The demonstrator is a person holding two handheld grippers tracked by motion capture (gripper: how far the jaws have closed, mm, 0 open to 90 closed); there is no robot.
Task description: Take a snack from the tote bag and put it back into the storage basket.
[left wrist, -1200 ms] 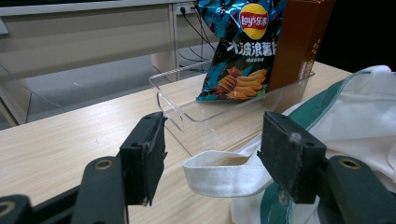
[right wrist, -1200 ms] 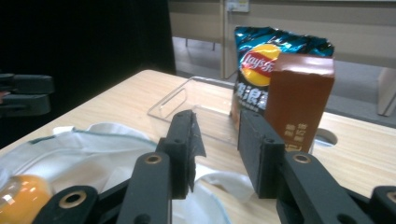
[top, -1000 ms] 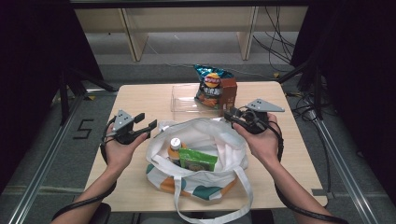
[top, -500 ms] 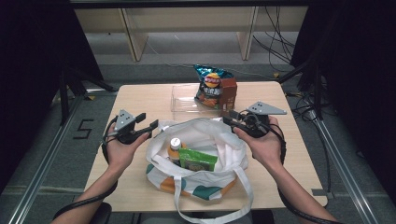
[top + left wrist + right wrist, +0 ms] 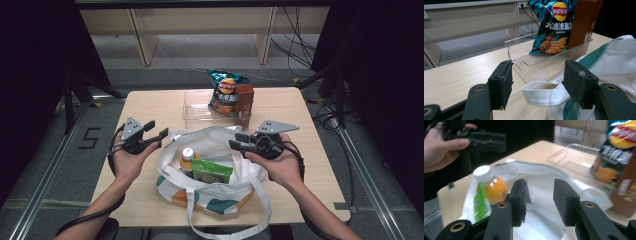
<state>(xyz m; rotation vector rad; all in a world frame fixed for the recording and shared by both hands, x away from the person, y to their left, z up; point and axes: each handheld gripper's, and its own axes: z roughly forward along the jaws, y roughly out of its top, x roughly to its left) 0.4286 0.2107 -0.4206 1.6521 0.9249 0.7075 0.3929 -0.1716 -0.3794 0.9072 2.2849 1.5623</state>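
Note:
A white tote bag [image 5: 220, 187] with green and orange trim lies open on the table's near half. In it are an orange juice bottle [image 5: 187, 157] with a white cap and a green packet [image 5: 211, 171]. My left gripper [image 5: 156, 129] hovers open at the bag's left rim. In the left gripper view the bag's handle loop [image 5: 541, 93] lies between the left gripper [image 5: 539, 82] jaws, untouched. My right gripper [image 5: 236, 141] hangs over the bag's right rim. Its jaws have just been opening, and the right gripper [image 5: 540, 195] has nothing between them. The bottle [image 5: 490, 186] sits beyond.
A clear plastic tray [image 5: 197, 107] stands at the table's far middle, holding a chips bag [image 5: 226, 92] and a brown box [image 5: 244, 102]. The wooden table [image 5: 310, 165] shows bare at both sides. Dark frames and cables surround it.
My right gripper has shifted slightly toward the person, over the bag's rim, with its jaws a little wider. The left gripper has stayed put.

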